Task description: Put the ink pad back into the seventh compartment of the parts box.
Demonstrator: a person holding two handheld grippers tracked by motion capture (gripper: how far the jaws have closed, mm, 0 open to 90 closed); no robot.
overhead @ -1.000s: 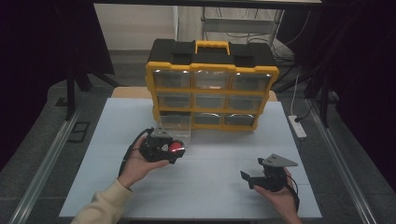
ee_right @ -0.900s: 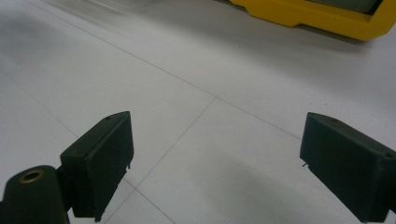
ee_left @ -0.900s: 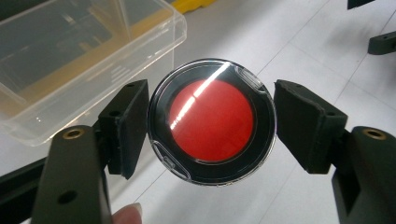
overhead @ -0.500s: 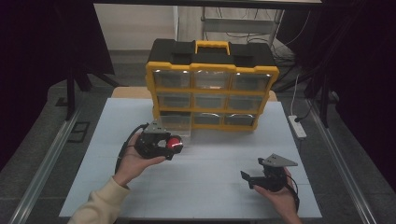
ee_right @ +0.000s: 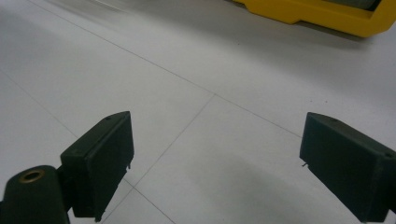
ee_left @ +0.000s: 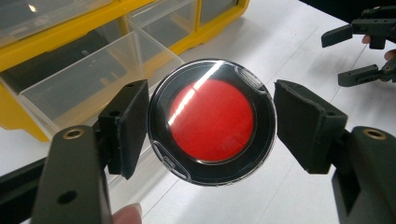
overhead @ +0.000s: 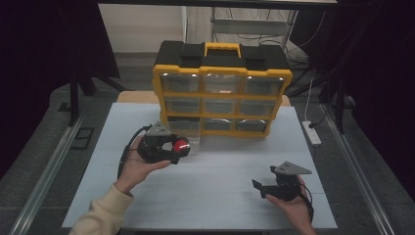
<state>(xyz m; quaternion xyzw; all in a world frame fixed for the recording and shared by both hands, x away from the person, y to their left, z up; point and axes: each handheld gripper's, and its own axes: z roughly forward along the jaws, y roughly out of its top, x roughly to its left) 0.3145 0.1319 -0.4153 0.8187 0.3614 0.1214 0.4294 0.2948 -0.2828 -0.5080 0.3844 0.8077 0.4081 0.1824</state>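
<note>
My left gripper (ee_left: 217, 126) is shut on a round black case with a red centre and a clear lid (ee_left: 212, 120), one pad on each side of its rim. In the high view the left gripper (overhead: 180, 147) holds that case (overhead: 181, 145) above the white table, just in front of a clear drawer (overhead: 183, 128) pulled out of the bottom left of the yellow and black organizer (overhead: 222, 95). The drawer (ee_left: 93, 88) looks empty. My right gripper (overhead: 263, 178) hovers low at the table's front right, open, with nothing between its jaws (ee_right: 215, 163).
The organizer stands at the back of the white table (overhead: 220, 166), its other drawers closed. A white power strip (overhead: 313, 133) lies on the floor to the right. Metal rails run along both table sides.
My left hand has lifted the round case a little and carried it slightly toward the open drawer. The right hand has stayed still.
</note>
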